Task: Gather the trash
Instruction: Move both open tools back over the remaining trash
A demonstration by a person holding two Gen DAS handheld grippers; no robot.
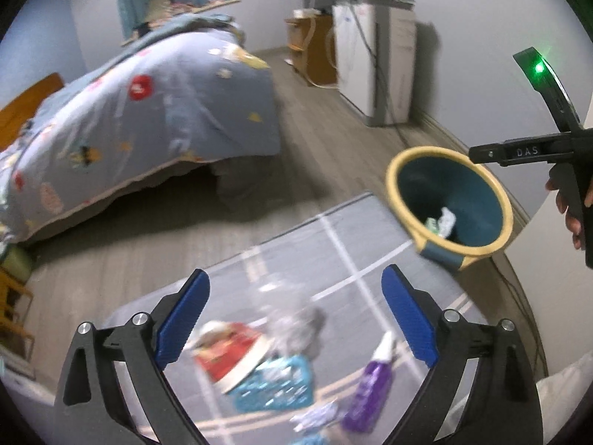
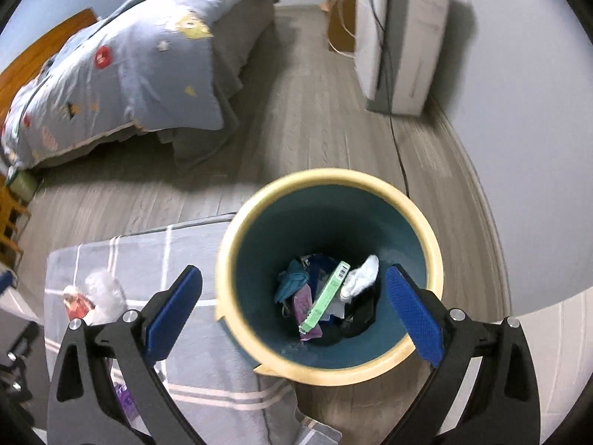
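A teal trash bin with a yellow rim [image 2: 426, 237] stands beside the grey rug; it also shows in the left wrist view [image 1: 407, 218]. Inside lie a green strip [image 2: 326, 296], a purple wrapper [image 2: 305, 306] and a white crumpled piece [image 2: 361, 276]. My right gripper [image 2: 292, 311] is open and empty above the bin mouth. My left gripper [image 1: 296, 319] is open and empty above trash on the rug: a red packet [image 1: 226, 352], a teal packet [image 1: 278, 385], a purple wrapper [image 1: 370, 389] and clear plastic [image 1: 292, 319].
A grey rug with white lines [image 1: 333, 244] covers the floor near me. A bed with a blue quilt [image 1: 148, 104] stands at the left. A white cabinet [image 1: 374, 63] and a wooden stand [image 1: 311, 48] line the far wall. A cable [image 2: 396, 141] runs along the floor.
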